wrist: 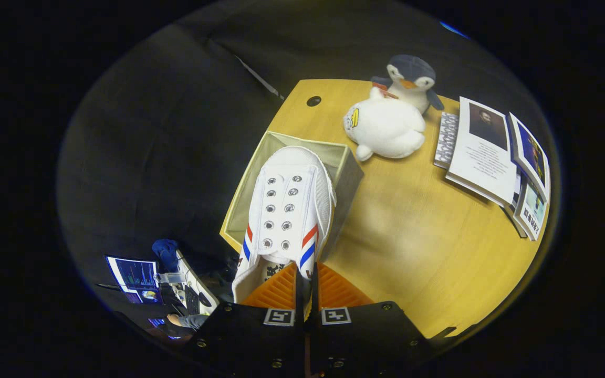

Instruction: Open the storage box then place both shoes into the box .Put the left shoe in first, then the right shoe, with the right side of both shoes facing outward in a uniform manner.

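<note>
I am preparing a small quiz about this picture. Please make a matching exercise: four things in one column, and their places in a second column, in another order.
Things:
1. white shoe
2. storage box
3. penguin toy
4. books

Places:
A. stacked on the table, beyond the white plush toy
B. held in the tool, over the open box
C. just behind the white plush toy
D. on the table edge, under the shoe

Pairs: 1-B, 2-D, 3-C, 4-A
</note>
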The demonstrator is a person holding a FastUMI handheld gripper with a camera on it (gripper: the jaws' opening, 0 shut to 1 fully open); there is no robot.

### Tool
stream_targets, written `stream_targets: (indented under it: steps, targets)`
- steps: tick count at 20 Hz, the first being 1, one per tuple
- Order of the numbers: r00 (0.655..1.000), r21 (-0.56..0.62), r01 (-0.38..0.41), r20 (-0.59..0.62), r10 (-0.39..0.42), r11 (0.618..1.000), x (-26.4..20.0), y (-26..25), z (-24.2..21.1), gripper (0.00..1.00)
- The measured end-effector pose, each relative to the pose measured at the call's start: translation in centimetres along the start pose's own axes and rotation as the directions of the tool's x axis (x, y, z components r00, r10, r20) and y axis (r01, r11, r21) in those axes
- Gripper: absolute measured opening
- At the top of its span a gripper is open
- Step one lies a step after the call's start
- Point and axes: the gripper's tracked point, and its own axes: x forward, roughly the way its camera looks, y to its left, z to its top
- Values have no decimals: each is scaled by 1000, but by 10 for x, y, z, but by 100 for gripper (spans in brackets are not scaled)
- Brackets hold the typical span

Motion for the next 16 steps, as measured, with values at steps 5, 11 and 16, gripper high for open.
stream_targets:
  steps: [5,11,16]
  targets:
    - [998,-44,38,-41,-39,998,36,23,24,5]
    - [989,-82,105,-95,-113,991,79,38,38,5]
    - [974,-88,175,-130,-185,981,113,45,45,5]
